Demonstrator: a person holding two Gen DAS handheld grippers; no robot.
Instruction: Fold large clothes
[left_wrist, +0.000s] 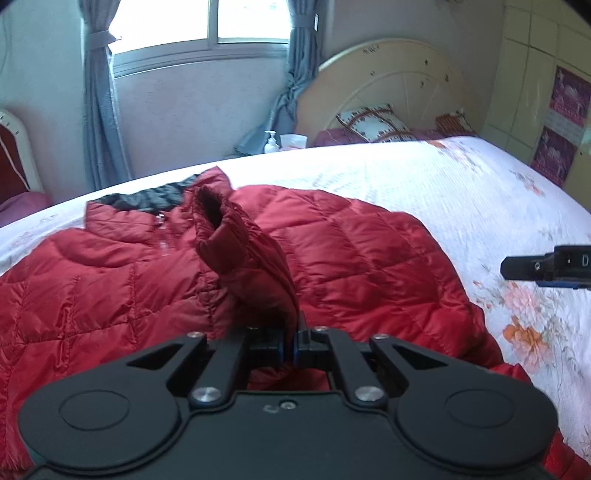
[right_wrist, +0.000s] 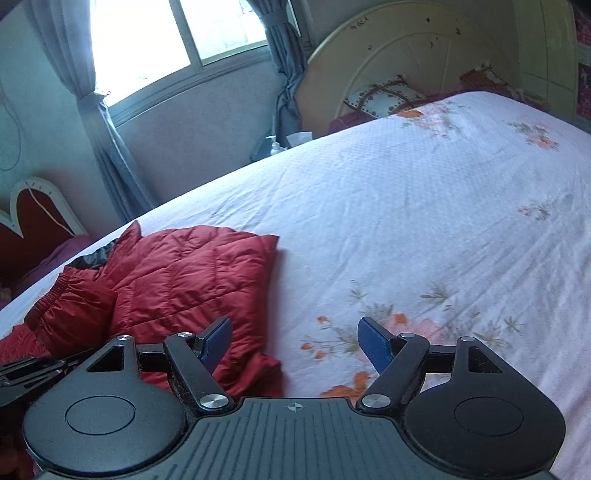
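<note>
A red quilted puffer jacket (left_wrist: 351, 251) with a black collar lining lies spread on the bed. My left gripper (left_wrist: 290, 341) is shut on its red sleeve (left_wrist: 240, 243), holding the cuffed end up over the jacket's chest. The jacket also shows in the right wrist view (right_wrist: 177, 280), with the sleeve cuff (right_wrist: 74, 310) at the left. My right gripper (right_wrist: 295, 343) is open and empty, hovering over the bedsheet just right of the jacket's edge. Its finger tip shows in the left wrist view (left_wrist: 517, 267).
The bed has a white floral sheet (right_wrist: 424, 221). A cream headboard (left_wrist: 388, 81) and patterned pillows (left_wrist: 373, 123) are at the far end. A pump bottle (left_wrist: 270, 142) stands on a bedside stand. Window and grey curtains (left_wrist: 99, 110) lie beyond the bed's far edge.
</note>
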